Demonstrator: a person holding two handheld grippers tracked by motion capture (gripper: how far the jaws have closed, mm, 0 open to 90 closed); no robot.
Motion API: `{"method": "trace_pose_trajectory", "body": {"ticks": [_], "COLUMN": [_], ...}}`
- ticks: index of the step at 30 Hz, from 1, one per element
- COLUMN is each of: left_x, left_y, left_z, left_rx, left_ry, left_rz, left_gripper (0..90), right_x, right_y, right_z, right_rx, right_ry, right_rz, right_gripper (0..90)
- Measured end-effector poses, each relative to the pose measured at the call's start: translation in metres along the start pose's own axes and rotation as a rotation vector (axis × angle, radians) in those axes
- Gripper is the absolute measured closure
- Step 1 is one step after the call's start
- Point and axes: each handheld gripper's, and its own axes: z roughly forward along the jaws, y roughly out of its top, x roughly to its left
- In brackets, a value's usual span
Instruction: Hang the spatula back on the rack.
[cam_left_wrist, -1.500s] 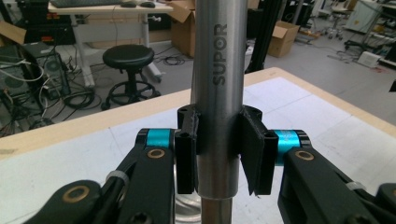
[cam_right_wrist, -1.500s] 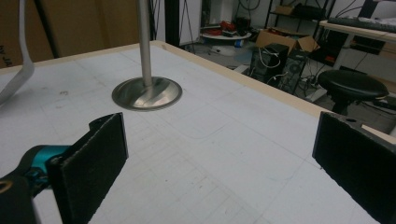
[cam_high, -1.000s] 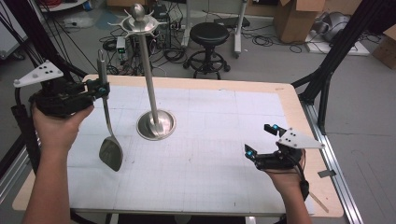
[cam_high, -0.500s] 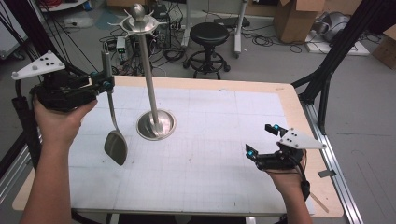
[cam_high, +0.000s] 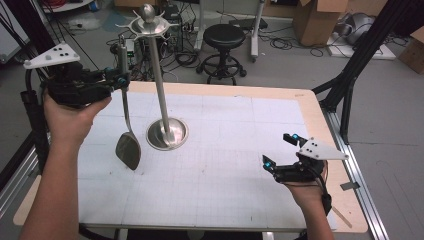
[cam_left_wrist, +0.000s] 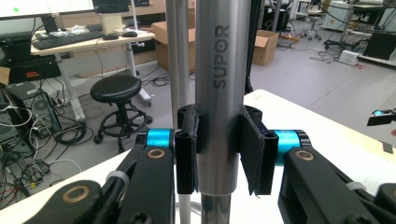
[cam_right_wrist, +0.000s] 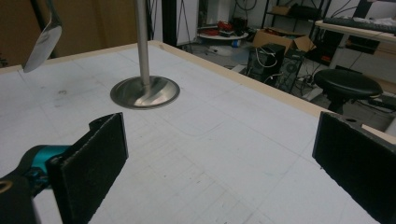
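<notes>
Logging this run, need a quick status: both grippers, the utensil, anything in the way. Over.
Left gripper shut on spatula handle, spatula hanging above table. Right gripper open, empty, low over table. Rack stand close beside spatula.

The left black two-jaw claw (cam_high: 121, 80) is wearing a pale grey three-cornered plate dotted with small dark holes on top, toward 12 o'clock of its body. Its jaws are carrying flat black pads (cam_left_wrist: 187, 154), backed by shiny cyan cylinders and black link arms pinned with brass-coloured rivets. A white cable tie is wrapping one link at 7 o'clock in the left gripper view. The right black two-jaw claw (cam_high: 281, 150) is showing the same grey plate and cyan spots near its tips. Its rough-textured black pads (cam_right_wrist: 95, 163) are looking foam-like. A dark band is circling the right wrist. Both forearms are showing no sleeves.
</notes>
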Motion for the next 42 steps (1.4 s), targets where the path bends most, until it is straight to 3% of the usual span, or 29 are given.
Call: {"method": "trace_pose_trajectory", "body": {"ticks": [10,21,35,42], "left_x": [0.001,0.008,0.016,0.016], "left_y": [-0.002,-0.005,-0.008,-0.009], "left_z": [0.014,0.029,0.036,0.041], "left_rx": [0.033,0.053,0.047,0.039], "left_ry": [0.01,0.019,-0.043,-0.036], "left_rz": [0.005,-0.017,-0.036,-0.039], "left_gripper": [69.0,68.9,68.4,66.9], "right_x": [-0.002,-0.003,-0.002,-0.003], "right_y": [-0.002,-0.003,-0.003,-0.004], "right_z": [-0.001,-0.001,0.0,-0.002], "right_rx": [0.002,0.006,0.01,0.008], "right_ry": [-0.003,-0.006,-0.005,-0.01], "right_rz": [0.004,0.009,0.009,0.011], "right_gripper": [2.1,2.1,2.1,2.1]}}
